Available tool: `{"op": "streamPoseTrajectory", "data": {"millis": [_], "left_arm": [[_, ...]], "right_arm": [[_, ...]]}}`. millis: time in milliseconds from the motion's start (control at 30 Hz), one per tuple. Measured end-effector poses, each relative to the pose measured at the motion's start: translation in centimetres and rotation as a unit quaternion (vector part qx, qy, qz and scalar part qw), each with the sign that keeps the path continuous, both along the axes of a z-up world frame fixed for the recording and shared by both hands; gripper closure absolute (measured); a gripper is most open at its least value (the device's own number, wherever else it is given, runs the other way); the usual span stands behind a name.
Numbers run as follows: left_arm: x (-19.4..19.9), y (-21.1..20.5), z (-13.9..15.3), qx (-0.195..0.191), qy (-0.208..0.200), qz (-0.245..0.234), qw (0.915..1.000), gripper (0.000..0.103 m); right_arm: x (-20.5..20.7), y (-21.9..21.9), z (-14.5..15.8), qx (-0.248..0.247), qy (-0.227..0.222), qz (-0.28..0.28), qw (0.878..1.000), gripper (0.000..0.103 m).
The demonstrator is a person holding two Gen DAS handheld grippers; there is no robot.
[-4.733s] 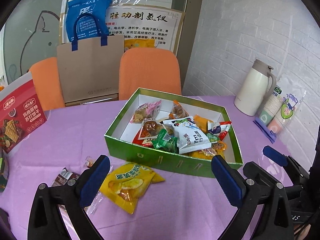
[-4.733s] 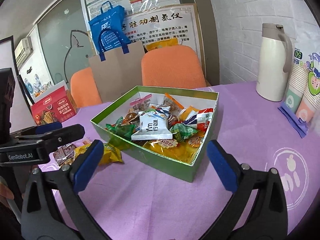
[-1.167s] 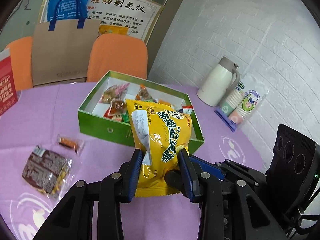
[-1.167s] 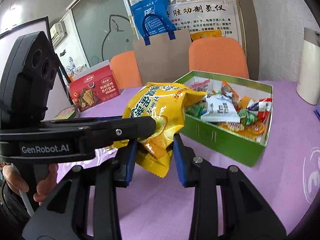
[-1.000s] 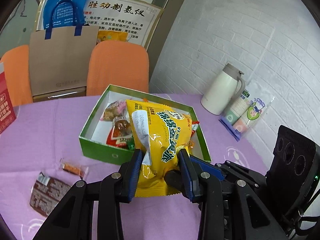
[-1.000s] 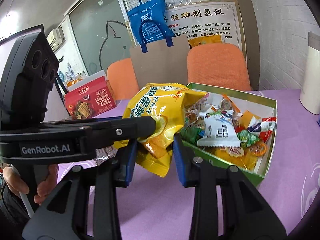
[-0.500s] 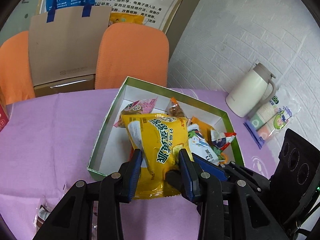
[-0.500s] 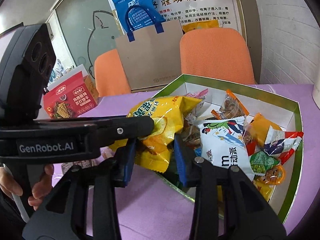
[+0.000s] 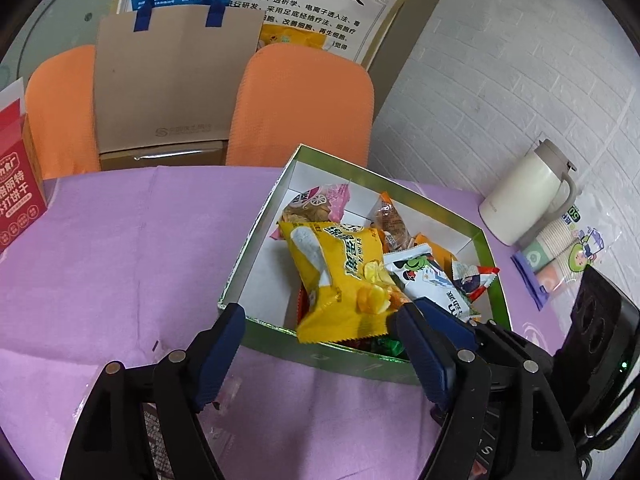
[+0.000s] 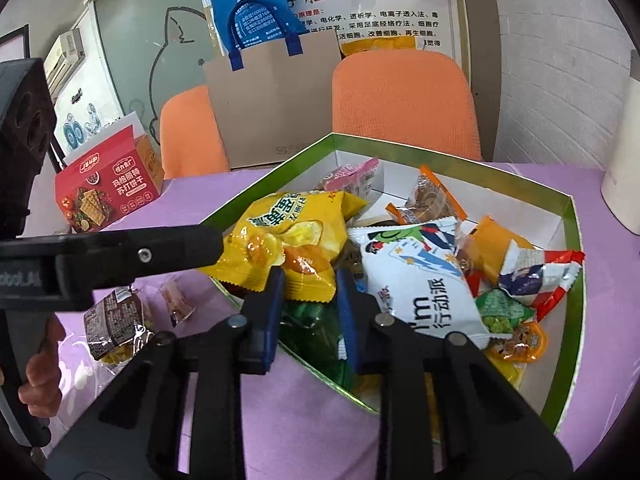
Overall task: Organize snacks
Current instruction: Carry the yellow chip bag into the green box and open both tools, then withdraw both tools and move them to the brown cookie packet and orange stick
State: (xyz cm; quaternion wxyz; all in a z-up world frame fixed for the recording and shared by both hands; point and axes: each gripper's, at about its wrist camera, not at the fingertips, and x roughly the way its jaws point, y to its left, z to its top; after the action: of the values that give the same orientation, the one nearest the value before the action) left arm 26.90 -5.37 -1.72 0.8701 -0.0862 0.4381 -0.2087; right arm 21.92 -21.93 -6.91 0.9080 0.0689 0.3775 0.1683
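Over the green box (image 9: 376, 354), your left tongs (image 9: 320, 344) spread wide, yellow chip bag (image 9: 340, 276) resting inside, your right tongs (image 10: 308, 300) pinching its lower edge, purple tabletop (image 9: 120, 260) beneath

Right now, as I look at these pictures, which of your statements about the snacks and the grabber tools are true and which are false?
1. The left gripper is open and holds nothing. True.
2. The yellow chip bag lies on the purple tablecloth, outside the box. False: it lies in the green box on top of other snacks, with its lower end over the near wall.
3. The white thermos jug stands inside the green box. False: it stands on the tablecloth, apart from the box, near the white brick wall.
4. A brown-wrapped snack lies on the tablecloth outside the box. True.
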Motion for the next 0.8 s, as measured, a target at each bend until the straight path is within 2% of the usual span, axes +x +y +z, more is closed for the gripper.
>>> {"op": "streamPoseTrajectory", "data": {"millis": [67, 167, 233, 300, 333, 400, 500, 633, 800], "left_arm": [[-0.6, 0.4, 0.3, 0.007, -0.002, 0.006, 1.0000, 0.023], [-1.7, 1.4, 0.8, 0.015, -0.010, 0.013, 0.9997, 0.022], [-2.8, 1.9, 1.2, 0.023, -0.023, 0.027, 0.9991, 0.015], [-3.7, 2.1, 1.6, 0.045, -0.036, 0.043, 0.9974, 0.008], [-4.2, 2.2, 1.8, 0.055, -0.043, 0.049, 0.9963, 0.005], [-5.6, 2.6, 2.0, 0.055, -0.056, 0.057, 0.9952, 0.000], [-7.3, 3.2, 1.9, 0.042, -0.054, 0.058, 0.9959, 0.000], [-9.6, 3.7, 1.8, 0.049, -0.063, 0.066, 0.9946, 0.000], [-12.0, 4.3, 1.4, 0.060, -0.070, 0.071, 0.9931, 0.000]], "right_arm": [[0.6, 0.2, -0.4, 0.013, 0.011, 0.014, 1.000, 0.072], [-0.2, -0.5, -0.3, 0.009, 0.003, 0.000, 1.000, 0.070], [-1.3, -1.1, 0.0, 0.017, -0.002, -0.011, 1.000, 0.049], [-2.7, -1.5, 0.4, 0.020, -0.016, -0.012, 1.000, 0.040], [-3.5, -1.5, 0.6, 0.014, -0.022, -0.013, 1.000, 0.028], [-4.7, -1.6, 1.0, 0.007, -0.032, -0.018, 0.999, 0.014], [-6.6, -2.1, 1.5, 0.019, -0.038, -0.023, 0.999, 0.012], [-8.7, -2.3, 1.6, 0.033, -0.031, -0.025, 0.999, 0.004], [-10.6, -1.7, 0.7, 0.035, -0.012, -0.017, 0.999, 0.002]]}}
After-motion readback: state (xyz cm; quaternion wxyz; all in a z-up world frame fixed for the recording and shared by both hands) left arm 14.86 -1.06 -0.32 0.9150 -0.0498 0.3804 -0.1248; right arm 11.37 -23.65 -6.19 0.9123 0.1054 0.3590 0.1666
